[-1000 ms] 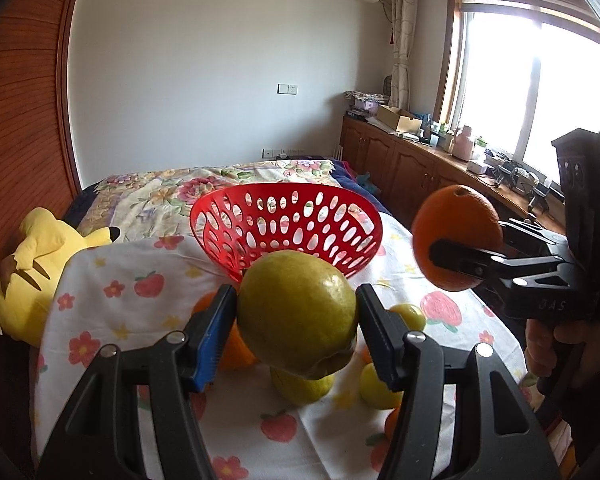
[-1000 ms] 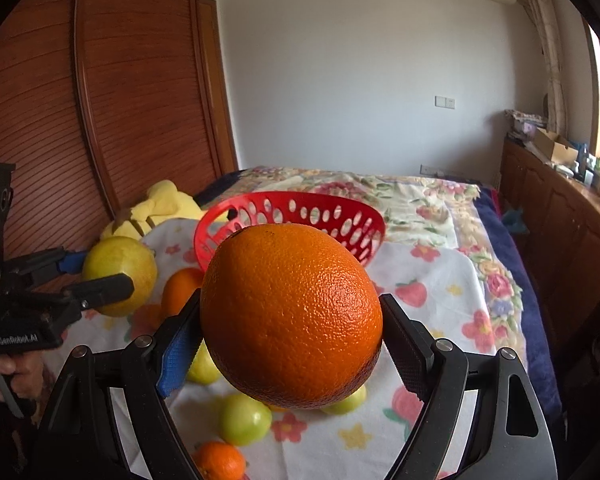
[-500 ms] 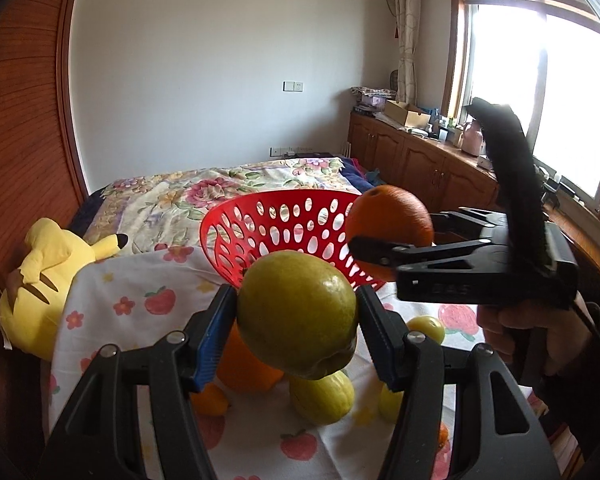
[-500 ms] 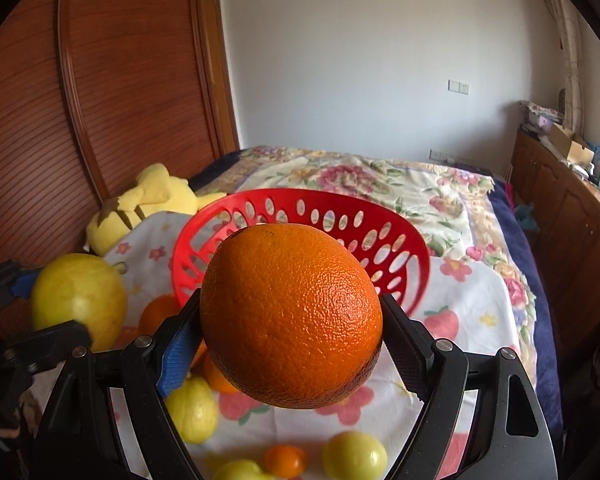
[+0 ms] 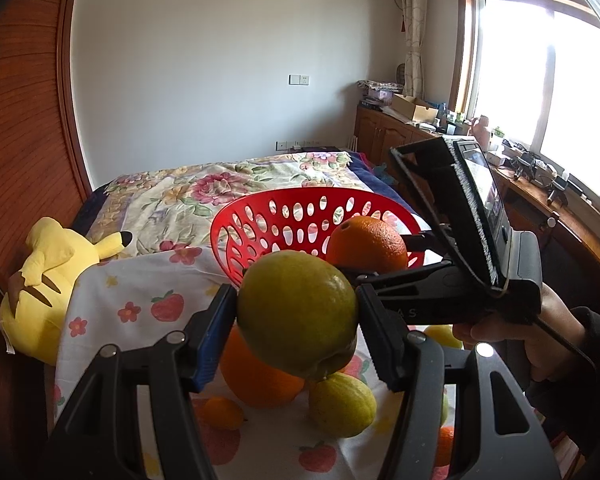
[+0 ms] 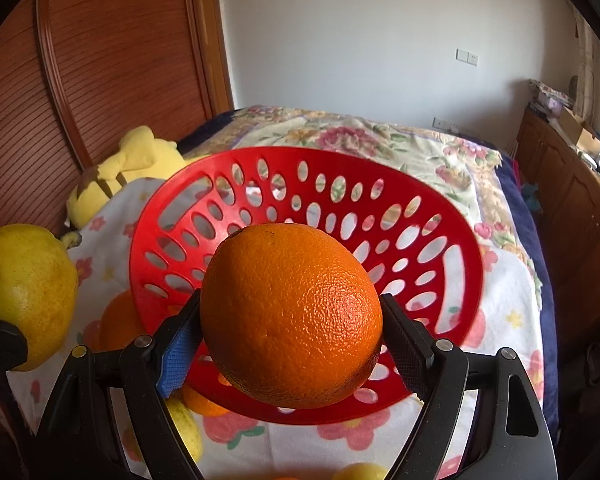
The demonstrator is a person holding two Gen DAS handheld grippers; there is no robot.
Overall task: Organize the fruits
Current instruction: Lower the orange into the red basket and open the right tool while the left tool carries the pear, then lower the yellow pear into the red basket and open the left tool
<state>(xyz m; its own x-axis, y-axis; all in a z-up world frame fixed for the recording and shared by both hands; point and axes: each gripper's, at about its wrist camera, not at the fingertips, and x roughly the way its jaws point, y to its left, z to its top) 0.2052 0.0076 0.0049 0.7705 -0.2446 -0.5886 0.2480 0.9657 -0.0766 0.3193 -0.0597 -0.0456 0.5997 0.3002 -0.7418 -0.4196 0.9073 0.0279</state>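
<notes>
Left claw (image 5: 296, 316): you grip a yellow-green pear (image 5: 296, 314), held above the loose fruit.
Right claw (image 6: 290, 332): you clamp an orange (image 6: 290, 320), hanging over the near rim of the red basket (image 6: 236, 184).
Basket: sits on the bed's strawberry cloth (image 5: 140, 296); nothing shows inside it.
Around: oranges (image 5: 256, 380) and a lemon (image 5: 342, 404) lie below your left claw.
Beside: yellow plush toy (image 5: 48, 272) at the cloth's left edge.

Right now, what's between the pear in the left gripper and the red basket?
In the left wrist view, nothing lies between the pear and the red basket; only flowered cloth lies beneath.
</notes>
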